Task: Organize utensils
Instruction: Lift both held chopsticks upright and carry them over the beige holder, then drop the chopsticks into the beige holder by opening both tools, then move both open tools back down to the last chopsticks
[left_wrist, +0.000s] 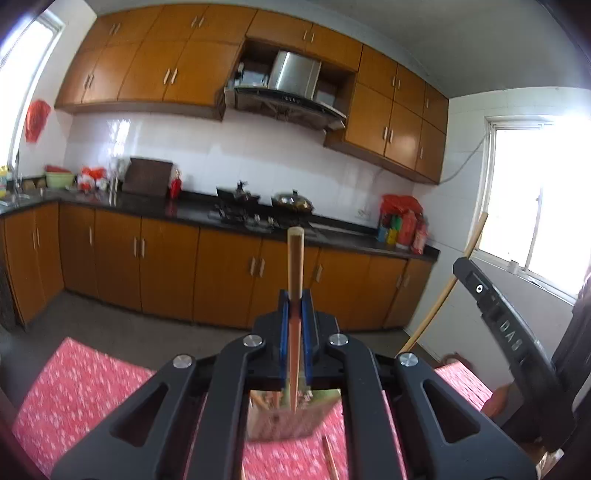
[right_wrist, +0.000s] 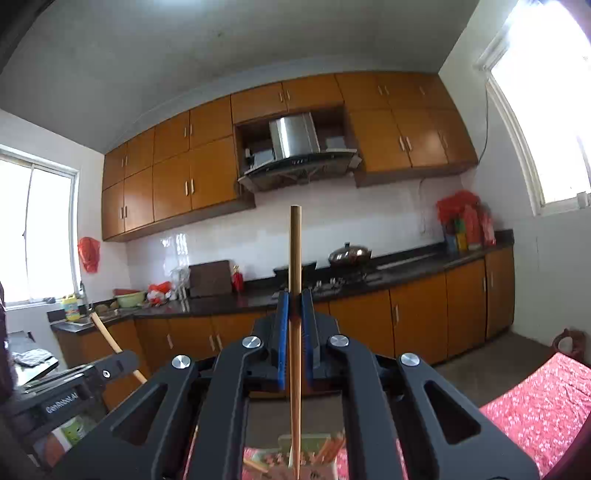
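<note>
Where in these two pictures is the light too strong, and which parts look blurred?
Left wrist view: the window at right is blown out white; the holder under the chopstick is blurred. Right wrist view: both windows glare, the right one most.

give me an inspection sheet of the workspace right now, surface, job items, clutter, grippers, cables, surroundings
surface: red floral tablecloth below both grippers.
job's things: one chopstick in the left gripper; another chopstick in the right gripper; below them a holder box with more sticks in it; a loose stick on the cloth.
clutter: nothing seen beyond these.
grippers: both shut on their chopsticks, which stand upright, tips down toward the box.
cables: one wire running down the wall by the window.
surroundings: kitchen with orange cabinets, range hood, wok on the stove.
</note>
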